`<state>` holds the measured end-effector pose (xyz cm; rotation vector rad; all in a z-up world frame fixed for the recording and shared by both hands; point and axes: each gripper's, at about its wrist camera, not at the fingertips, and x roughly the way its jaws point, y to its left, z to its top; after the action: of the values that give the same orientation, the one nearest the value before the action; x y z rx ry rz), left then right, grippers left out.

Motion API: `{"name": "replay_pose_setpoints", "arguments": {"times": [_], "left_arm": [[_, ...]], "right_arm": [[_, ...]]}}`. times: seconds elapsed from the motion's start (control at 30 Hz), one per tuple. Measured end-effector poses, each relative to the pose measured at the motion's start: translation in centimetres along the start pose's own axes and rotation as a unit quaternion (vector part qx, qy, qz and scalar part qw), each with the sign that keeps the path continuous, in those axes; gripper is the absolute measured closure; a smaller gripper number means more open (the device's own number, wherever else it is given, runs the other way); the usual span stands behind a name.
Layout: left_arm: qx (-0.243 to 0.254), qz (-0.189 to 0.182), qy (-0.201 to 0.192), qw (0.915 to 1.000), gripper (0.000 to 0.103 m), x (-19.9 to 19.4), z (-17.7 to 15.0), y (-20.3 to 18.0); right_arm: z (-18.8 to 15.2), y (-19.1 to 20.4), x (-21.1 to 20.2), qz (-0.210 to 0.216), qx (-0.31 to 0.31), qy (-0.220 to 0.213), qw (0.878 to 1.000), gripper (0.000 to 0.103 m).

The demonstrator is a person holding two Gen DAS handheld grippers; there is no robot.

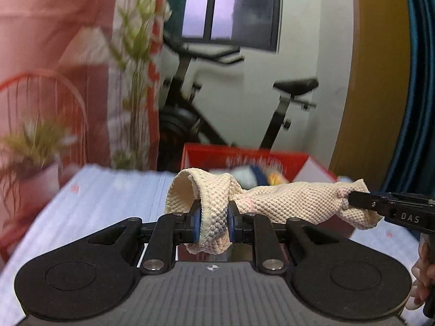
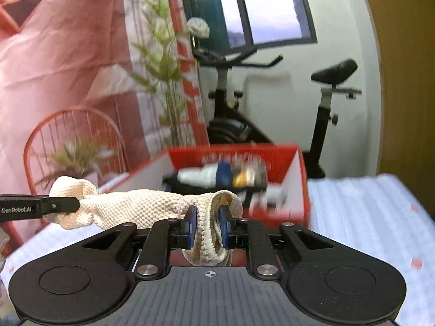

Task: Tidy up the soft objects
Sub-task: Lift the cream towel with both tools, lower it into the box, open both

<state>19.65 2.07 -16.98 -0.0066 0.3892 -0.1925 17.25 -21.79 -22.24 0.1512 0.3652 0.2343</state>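
- A cream knitted sock [image 1: 274, 203] hangs stretched sideways in the air above the pale blue surface [image 1: 108, 198].
- The left tool [image 1: 214, 224] is clamped on one end, the right tool [image 2: 208, 226] on the other.
- A red box [image 2: 300, 190] of soft items sits just beyond, nearer the right tool.

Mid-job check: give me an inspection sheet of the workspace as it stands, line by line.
Surface: pale blue ribbed cover, small pink marks.
Job's things: cream knit cloth held off the surface, spanning both tools; red box behind it holds other soft items, blurred.
Clutter: nothing seen on the cover.
Grippers: left tool shut on one end of the cloth; right tool shut on the other.
Cables: nothing seen.
Surroundings: exercise bike, window, red wire chair, potted plants, pink curtain.
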Motion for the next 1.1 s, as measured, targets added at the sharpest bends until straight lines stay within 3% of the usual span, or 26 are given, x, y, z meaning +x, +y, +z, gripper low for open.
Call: {"name": "replay_pose_setpoints", "arguments": {"times": [0.13, 0.27, 0.43, 0.57, 0.9, 0.93, 1.0, 1.07, 1.1], "left_arm": [[0.020, -0.031, 0.022, 0.9991, 0.083, 3.2, 2.5, -0.7], [0.043, -0.064, 0.090, 0.9930, 0.083, 7.5, 3.4, -1.2], [0.054, -0.081, 0.160, 0.9823, 0.083, 12.1, 3.7, -1.1], [0.035, -0.080, 0.208, 0.9742, 0.083, 15.2, 3.4, -1.2], [0.047, -0.077, 0.228, 0.9694, 0.082, 17.3, 1.7, -2.0], [0.049, -0.078, 0.224, 0.9702, 0.079, 17.2, 1.8, -1.9], [0.051, -0.078, 0.213, 0.9727, 0.064, 16.5, 2.2, -1.7], [0.048, -0.077, 0.198, 0.9761, 0.038, 15.9, 2.6, -1.5], [0.047, -0.075, 0.189, 0.9779, 0.035, 15.5, 2.8, -1.4]], "right_arm": [[3.9, -1.1, 1.8, -0.017, -0.015, -0.005, 1.000, 0.087], [5.9, -1.7, 4.5, -0.040, -0.045, 0.021, 0.998, 0.087], [5.3, -1.9, 8.0, -0.052, -0.072, 0.088, 0.992, 0.087], [4.3, -1.0, 10.1, -0.045, -0.096, 0.129, 0.986, 0.086], [4.3, -1.7, 14.1, -0.051, -0.068, 0.201, 0.976, 0.085], [4.2, -1.8, 14.2, -0.052, -0.067, 0.203, 0.975, 0.085], [4.1, -2.0, 14.2, -0.052, -0.060, 0.203, 0.976, 0.082], [4.2, -2.2, 13.8, -0.054, -0.053, 0.199, 0.977, 0.076], [4.2, -2.3, 13.6, -0.056, -0.051, 0.196, 0.978, 0.074]]}}
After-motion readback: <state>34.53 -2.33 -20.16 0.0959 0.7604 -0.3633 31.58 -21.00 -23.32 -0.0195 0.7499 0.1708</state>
